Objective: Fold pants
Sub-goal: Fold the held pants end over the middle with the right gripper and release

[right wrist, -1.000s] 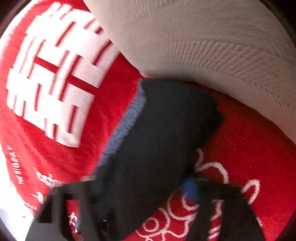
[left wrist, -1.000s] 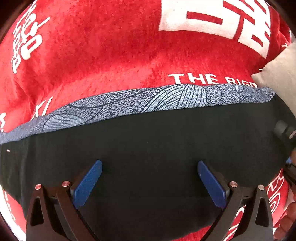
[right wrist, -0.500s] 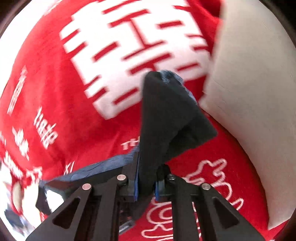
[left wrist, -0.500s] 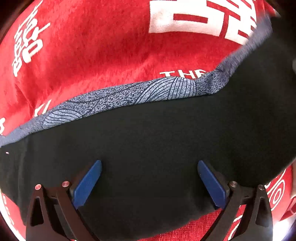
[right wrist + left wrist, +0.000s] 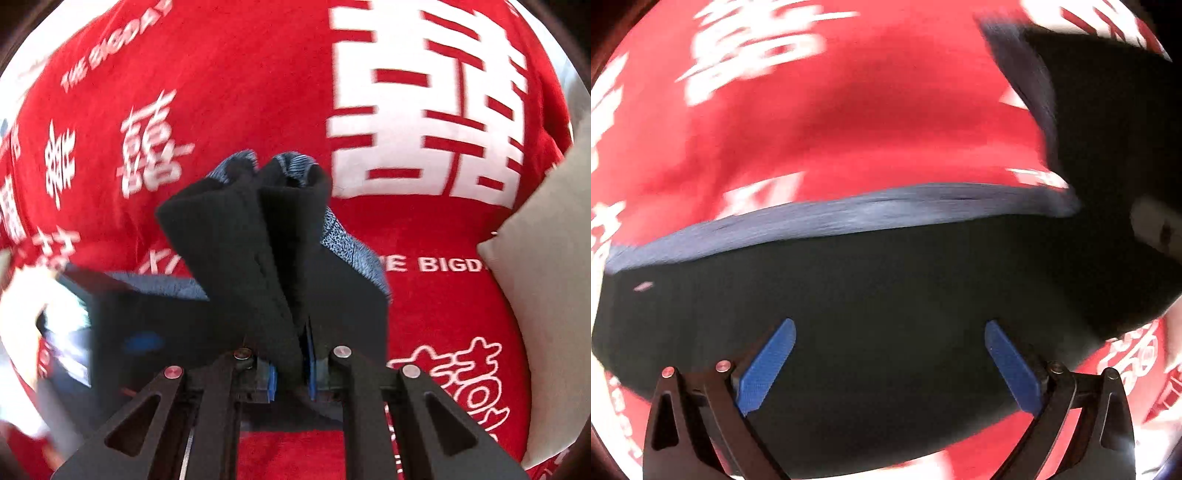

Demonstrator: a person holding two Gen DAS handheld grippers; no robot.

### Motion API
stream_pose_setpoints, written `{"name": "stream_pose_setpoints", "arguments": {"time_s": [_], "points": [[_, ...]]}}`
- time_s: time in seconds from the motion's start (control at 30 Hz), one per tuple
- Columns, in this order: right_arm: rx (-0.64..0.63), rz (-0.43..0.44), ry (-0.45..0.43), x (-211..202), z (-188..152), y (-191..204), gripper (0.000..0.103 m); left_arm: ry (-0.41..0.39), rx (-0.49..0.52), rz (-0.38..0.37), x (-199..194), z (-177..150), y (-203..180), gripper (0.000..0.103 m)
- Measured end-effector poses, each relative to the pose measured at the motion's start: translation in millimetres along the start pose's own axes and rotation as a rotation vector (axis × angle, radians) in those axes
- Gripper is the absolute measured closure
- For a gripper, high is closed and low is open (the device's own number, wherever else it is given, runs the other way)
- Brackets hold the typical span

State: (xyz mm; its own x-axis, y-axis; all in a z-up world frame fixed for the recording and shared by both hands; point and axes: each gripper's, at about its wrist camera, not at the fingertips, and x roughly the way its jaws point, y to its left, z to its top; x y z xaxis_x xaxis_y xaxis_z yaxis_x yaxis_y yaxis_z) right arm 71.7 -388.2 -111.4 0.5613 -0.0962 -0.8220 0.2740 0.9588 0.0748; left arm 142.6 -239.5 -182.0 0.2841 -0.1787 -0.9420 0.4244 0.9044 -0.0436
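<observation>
Pants on blanket, one end raised

The pants [image 5: 886,314] are lying on the blanket [image 5: 849,129] (pillow [image 5: 546,288] sitting at its right), their right end standing up between the right gripper's [image 5: 291,373] jaws.

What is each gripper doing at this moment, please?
Left gripper: open, above the pants, holding nothing.
Right gripper: shut on a fold of the pants.

A red blanket [image 5: 258,92] with white lettering carries black pants [image 5: 886,295] and a beige cushion [image 5: 546,277].
</observation>
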Motion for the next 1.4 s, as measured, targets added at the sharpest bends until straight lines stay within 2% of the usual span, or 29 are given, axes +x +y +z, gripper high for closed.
{"name": "stream_pose_setpoints", "arguments": {"time_s": [0.1,0.23,0.33,0.37,0.43,0.47,0.53,0.67,0.8,0.93,0.97,1.0,1.07,1.1,1.23,1.27,1.3,1.37,1.4], "points": [[-0.07,-0.054,0.044,20.3,-15.9,33.7,0.089,0.037,-0.06,0.053,-6.1,-9.7,54.5,0.0],[-0.24,-0.153,0.132,60.2,-48.1,90.5,0.088,0.048,-0.113,0.101,-13.5,-23.6,93.4,0.0],[-0.411,-0.271,0.145,73.6,-75.6,122.2,0.078,0.048,-0.121,0.103,-17.0,-28.2,107.5,0.0],[-0.456,-0.296,0.138,74.1,-82.0,128.4,0.072,0.047,-0.122,0.104,-18.6,-30.3,110.2,0.0],[-0.488,-0.299,0.127,69.5,-87.2,132.6,0.066,0.045,-0.122,0.103,-24.9,-33.3,111.9,0.0],[-0.482,-0.277,0.129,66.4,-87.3,132.1,0.058,0.04,-0.123,0.105,-27.9,-33.8,112.4,0.0],[-0.439,-0.197,0.139,53.5,-85.2,124.7,0.051,0.033,-0.127,0.104,-25.0,-29.1,114.8,0.0],[-0.294,-0.082,0.124,20.4,-78.4,95.3,0.048,0.031,-0.123,0.043,-27.8,-12.8,111.1,0.0],[-0.079,-0.105,0.095,-3.4,-67.3,37.6,0.045,0.028,-0.066,-0.07,-39.6,-2.4,84.4,0.0],[0.103,-0.124,0.131,-0.1,-59.2,-15.7,0.045,0.018,-0.024,-0.23,-42.3,14.2,51.8,0.002],[0.137,-0.113,0.142,0.1,-60.3,-24.2,0.045,0.021,-0.005,-0.258,-39.0,18.9,41.2,0.01],[0.166,-0.1,0.153,0.9,-62.7,-30.5,0.045,0.031,0.01,-0.267,-35.1,21.5,34.7,0.015],[0.21,-0.076,0.174,1.0,-69.7,-37.3,0.045,0.057,0.031,-0.272,-24.2,25.3,24.3,0.018],[0.218,-0.071,0.178,-0.8,-72.7,-36.5,0.045,0.071,0.039,-0.278,-18.8,26.2,19.8,0.031],[0.237,-0.04,0.188,-2.0,-81.6,-40.9,0.045,0.122,0.059,-0.308,-3.9,28.3,8.0,0.056],[0.241,-0.037,0.191,-2.5,-83.1,-41.9,0.046,0.136,0.072,-0.315,-0.7,28.4,3.5,0.073],[0.246,-0.033,0.194,-2.3,-85.1,-42.8,0.046,0.152,0.079,-0.315,2.0,28.2,0.8,0.084],[0.264,-0.025,0.2,-1.6,-86.2,-47.2,0.051,0.18,0.072,-0.337,4.6,28.3,-1.9,0.097],[0.274,-0.018,0.202,-2.1,-85.8,-50.0,0.054,0.178,0.063,-0.355,0.3,28.3,-0.9,0.097]]}}
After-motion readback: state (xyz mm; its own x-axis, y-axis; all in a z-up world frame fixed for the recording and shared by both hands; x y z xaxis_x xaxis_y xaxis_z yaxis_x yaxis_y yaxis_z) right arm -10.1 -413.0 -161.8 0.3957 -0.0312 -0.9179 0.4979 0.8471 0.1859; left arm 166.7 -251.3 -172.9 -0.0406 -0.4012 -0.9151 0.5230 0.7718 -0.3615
